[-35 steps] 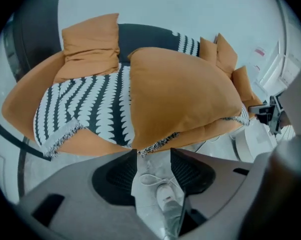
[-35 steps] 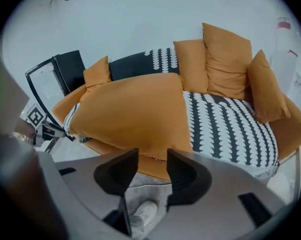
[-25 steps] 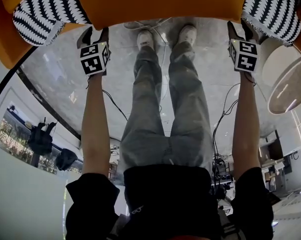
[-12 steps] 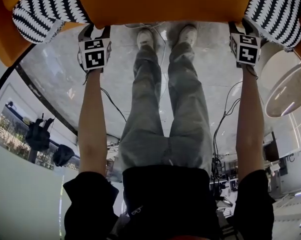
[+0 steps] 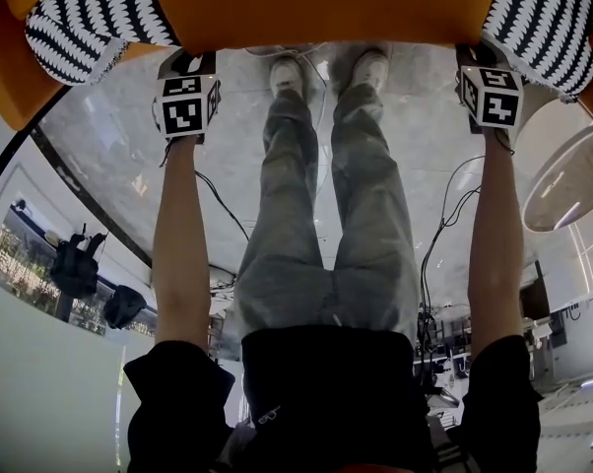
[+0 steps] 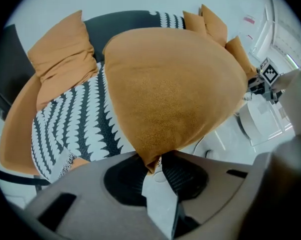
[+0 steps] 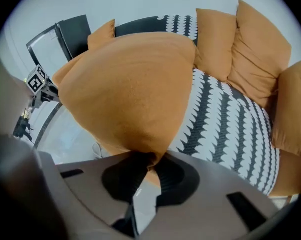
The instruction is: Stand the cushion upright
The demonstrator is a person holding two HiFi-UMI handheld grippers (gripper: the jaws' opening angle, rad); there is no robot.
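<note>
Left gripper (image 6: 157,159): jaws closing, pads pressed on the near-left corner of the orange cushion (image 6: 170,89), a nub of fabric caught between them. Right gripper (image 7: 151,161): closing likewise, pinching the near-right corner, cloth bunched between the pads. Both aimed steeply down and forward at the sofa (image 6: 70,129), one arm (image 5: 178,235) stretched out on either side of the person's legs (image 5: 326,215). Straight ahead of both grippers, the cushion: lying across the sofa's front edge, long axis running side to side from one gripper to the other, near edge gripped at its two ends, far edge bulging toward the sofa's back. Seemingly raised a little off the sofa's striped seat at the near side; no telling about the far edge, hidden behind the bulge. Neither hand the nearer: a corner each, about level with one another in the head view. Next move, most likely: swinging the near edge up about that side-to-side axis, to leave the cushion on edge toward the sofa's back, near the spare cushions (image 7: 260,49) propped there. Worth watching: only thin pinches of cloth in the pads, so apt to slip under a quick haul, and any lag of one hand apt to twist the thing askew. In front of the sofa, glossy floor (image 5: 119,146) under the feet.
</note>
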